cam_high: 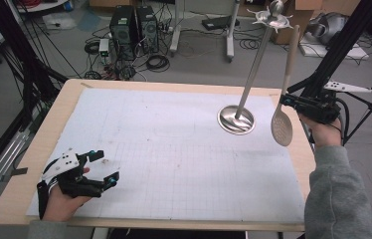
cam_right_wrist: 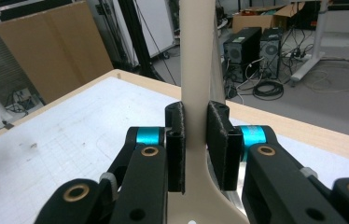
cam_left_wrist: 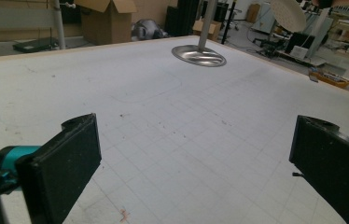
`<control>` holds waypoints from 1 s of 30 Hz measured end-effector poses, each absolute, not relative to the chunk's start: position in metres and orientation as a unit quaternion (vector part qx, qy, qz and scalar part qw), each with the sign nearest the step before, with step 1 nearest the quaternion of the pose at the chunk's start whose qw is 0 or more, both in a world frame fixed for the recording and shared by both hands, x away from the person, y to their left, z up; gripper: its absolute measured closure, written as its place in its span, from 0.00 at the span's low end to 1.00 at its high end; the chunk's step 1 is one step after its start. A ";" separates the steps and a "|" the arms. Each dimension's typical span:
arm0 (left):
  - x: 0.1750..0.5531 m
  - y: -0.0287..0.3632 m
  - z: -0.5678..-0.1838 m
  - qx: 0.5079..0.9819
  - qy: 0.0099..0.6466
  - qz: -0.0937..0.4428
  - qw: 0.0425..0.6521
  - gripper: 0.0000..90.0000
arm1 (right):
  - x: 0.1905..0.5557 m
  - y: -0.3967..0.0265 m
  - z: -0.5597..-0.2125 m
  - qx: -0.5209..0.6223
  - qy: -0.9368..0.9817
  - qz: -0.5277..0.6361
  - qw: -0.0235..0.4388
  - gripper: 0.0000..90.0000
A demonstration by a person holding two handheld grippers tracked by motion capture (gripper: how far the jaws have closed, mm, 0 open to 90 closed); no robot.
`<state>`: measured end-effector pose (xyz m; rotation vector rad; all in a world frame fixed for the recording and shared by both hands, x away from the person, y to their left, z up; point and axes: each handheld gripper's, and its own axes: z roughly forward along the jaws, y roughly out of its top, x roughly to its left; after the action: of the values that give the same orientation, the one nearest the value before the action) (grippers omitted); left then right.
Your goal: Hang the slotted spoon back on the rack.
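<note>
The slotted spoon point(cam_high: 283, 117) hangs upright in the right gripper point(cam_right_wrist: 195, 140), whose jaws pinch its beige handle at the neck, just above the perforated bowl, which hangs below the jaws while the long handle rises above them. It looks like light, stiff plastic with a smooth, somewhat slippery shaft, so I judge the flat neck where it widens to be the safest hold: it resists twisting, whereas a grip near the far tip would let the bowl swing. Just beside this gripper, toward the table's middle, stands the metal utensil stand point(cam_high: 237, 119), its hooks high above the jaws. The left gripper point(cam_high: 100, 167) rests well apart at the near edge of the table point(cam_high: 174, 149), jaws spread with nothing between them.
</note>
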<state>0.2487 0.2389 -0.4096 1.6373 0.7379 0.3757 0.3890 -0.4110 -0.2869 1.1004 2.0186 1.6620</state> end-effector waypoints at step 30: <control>0.242 0.246 -0.408 0.703 0.326 0.175 0.607 0.03 | 0.397 -0.402 -0.289 0.388 0.697 0.575 0.181 0.70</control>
<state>0.2416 0.2464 -0.4082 1.6256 0.7527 0.4038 0.3972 -0.4015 -0.2888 1.0964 1.9672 1.6242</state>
